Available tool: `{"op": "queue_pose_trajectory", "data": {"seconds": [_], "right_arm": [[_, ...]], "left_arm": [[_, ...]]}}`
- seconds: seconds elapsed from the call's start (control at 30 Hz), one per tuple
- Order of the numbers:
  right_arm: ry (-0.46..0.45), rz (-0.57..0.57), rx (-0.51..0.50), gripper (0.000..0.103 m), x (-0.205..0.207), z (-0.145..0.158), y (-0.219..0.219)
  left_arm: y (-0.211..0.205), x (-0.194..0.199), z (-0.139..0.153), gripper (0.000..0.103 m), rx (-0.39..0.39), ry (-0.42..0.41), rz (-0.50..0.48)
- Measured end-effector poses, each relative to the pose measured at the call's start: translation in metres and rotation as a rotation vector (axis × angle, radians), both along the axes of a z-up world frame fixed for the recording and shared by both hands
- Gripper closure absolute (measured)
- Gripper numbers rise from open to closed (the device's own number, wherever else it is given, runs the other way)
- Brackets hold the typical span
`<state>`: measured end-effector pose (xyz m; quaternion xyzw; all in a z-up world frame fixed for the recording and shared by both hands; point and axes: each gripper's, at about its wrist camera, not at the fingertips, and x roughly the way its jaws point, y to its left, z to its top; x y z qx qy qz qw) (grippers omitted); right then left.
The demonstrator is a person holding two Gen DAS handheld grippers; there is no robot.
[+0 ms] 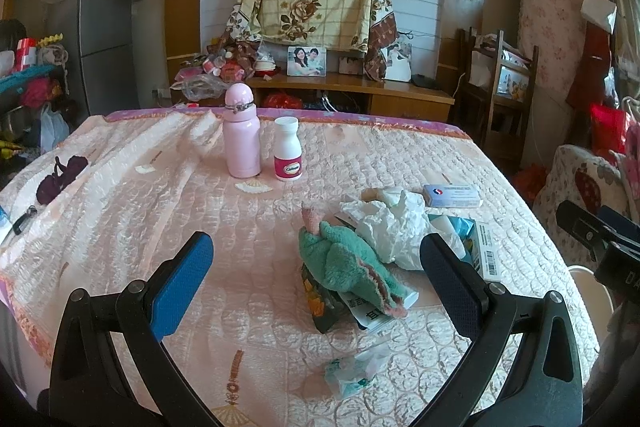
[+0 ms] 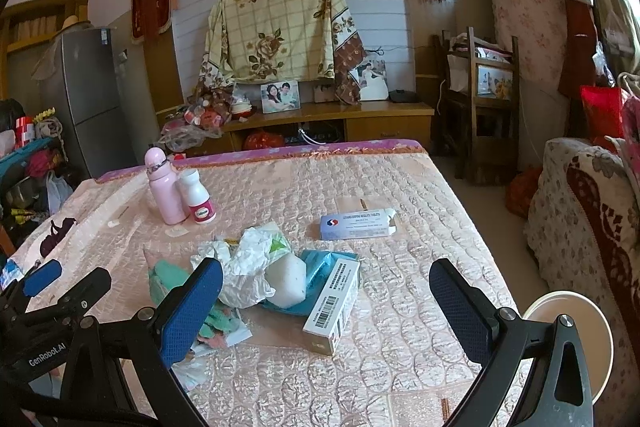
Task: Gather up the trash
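The left gripper hung wide open over the quilted bed, holding nothing; between its fingers lay a green plush cloth on top of a dark wrapper, with crumpled white paper just behind. Only this view showed a small clear packet lying nearer the camera.

The right gripper was also spread wide and empty. Its view alone showed a white foam block on a teal wrapper, beside a barcoded carton, and a round white bin rim off the bed's right edge.

Both views showed a pink bottle, a white pill bottle and a blue-and-white box farther back.
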<state>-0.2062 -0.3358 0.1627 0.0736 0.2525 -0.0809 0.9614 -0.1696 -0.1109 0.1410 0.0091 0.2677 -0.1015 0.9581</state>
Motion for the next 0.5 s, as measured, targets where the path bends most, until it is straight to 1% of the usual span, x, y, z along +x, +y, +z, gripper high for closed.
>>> {"op": "queue_pose_trajectory", "data": {"seconds": [0.2, 0.5], "right_arm": [[0.019, 0.013, -0.006, 0.001, 0.002, -0.005, 0.001], [0.045, 0.014, -0.035, 0.001, 0.006, -0.009, 0.001]], "left_arm": [[0.002, 0.002, -0.005, 0.000, -0.010, 0.013, -0.012], [0.009, 0.008, -0.005, 0.000, -0.007, 0.027, 0.001]]}}
